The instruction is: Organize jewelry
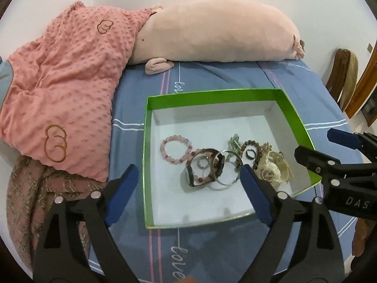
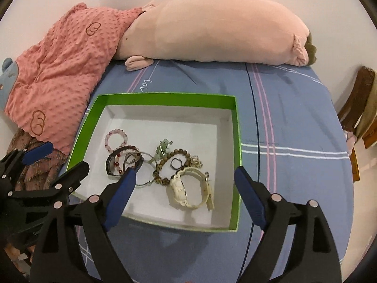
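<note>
A green box (image 1: 147, 127) (image 2: 236, 141) with a white inside lies on the blue bed sheet. It holds a pile of jewelry: a pink bead bracelet (image 1: 175, 149) (image 2: 116, 139), a black band (image 1: 192, 172) (image 2: 110, 162), a silver bangle (image 1: 227, 168), a brown bead bracelet (image 2: 175, 162), a dark ring (image 2: 175, 164) and a cream watch (image 2: 188, 188) (image 1: 273, 167). My left gripper (image 1: 188, 198) is open and empty above the box's near edge. My right gripper (image 2: 185, 200) is open and empty above the box's near side.
A pink dotted blanket (image 1: 61, 89) lies to the left. A long pink plush pillow (image 1: 212, 35) lies across the far side. A brown fuzzy cloth (image 1: 35, 193) is at the near left. Wooden furniture (image 2: 360, 108) stands off the bed's right edge.
</note>
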